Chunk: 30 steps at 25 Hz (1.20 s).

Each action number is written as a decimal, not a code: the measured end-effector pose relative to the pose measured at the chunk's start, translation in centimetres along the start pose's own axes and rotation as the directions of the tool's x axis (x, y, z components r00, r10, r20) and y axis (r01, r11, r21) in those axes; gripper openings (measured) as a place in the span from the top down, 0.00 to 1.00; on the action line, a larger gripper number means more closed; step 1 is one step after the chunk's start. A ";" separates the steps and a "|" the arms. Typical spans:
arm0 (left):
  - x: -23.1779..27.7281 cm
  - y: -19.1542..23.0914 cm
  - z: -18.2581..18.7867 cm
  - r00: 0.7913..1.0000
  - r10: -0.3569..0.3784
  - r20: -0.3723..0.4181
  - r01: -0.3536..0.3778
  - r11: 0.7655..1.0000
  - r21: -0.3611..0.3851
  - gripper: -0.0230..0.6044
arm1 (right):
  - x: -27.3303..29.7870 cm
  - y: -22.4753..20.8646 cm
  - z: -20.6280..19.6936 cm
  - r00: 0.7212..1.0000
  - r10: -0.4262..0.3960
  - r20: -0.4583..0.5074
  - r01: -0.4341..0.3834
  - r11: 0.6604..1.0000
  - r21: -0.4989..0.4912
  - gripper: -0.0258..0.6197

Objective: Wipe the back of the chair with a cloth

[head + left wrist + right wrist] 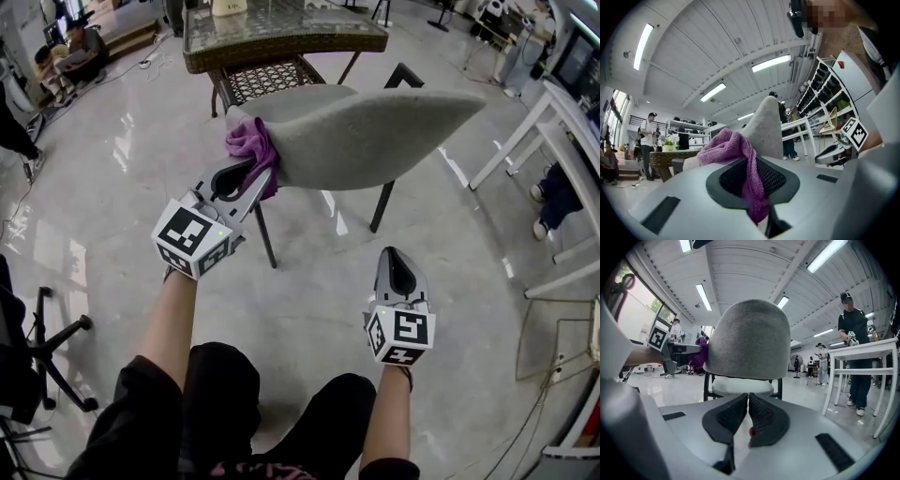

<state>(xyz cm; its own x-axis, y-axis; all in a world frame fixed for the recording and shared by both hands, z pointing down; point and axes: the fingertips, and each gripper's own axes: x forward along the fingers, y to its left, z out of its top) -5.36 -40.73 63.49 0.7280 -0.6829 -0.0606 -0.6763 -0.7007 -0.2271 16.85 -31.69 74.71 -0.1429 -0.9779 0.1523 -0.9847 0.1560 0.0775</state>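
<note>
A grey upholstered chair back (375,136) curves across the middle of the head view, with dark legs below. My left gripper (261,183) is shut on a purple cloth (249,142), which is pressed against the left end of the chair back. In the left gripper view the purple cloth (740,164) hangs between the jaws, with the grey chair back (768,126) just behind it. My right gripper (397,264) hangs lower right, apart from the chair, shut with nothing in it. The right gripper view faces the rounded chair back (749,341) and its pale seat (740,386).
A wicker table with a glass top (281,33) stands right behind the chair. White tables (553,141) and a person's legs are at the right. An office chair base (52,347) sits at the left. People stand further off in the room.
</note>
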 end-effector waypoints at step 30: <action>-6.8 6.2 -2.9 0.967 0.254 -0.015 -0.253 0.965 0.063 0.86 | 0.9 1.5 -3.2 0.997 0.071 -0.042 -0.072 0.997 -0.016 0.92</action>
<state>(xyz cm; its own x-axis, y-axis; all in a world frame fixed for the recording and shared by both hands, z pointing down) -14.78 -41.04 65.31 0.5304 -0.8416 -0.1020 -0.8299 -0.4910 -0.2648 15.61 -31.91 78.14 -0.2085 -0.9577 0.1985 -0.9702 0.2282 0.0820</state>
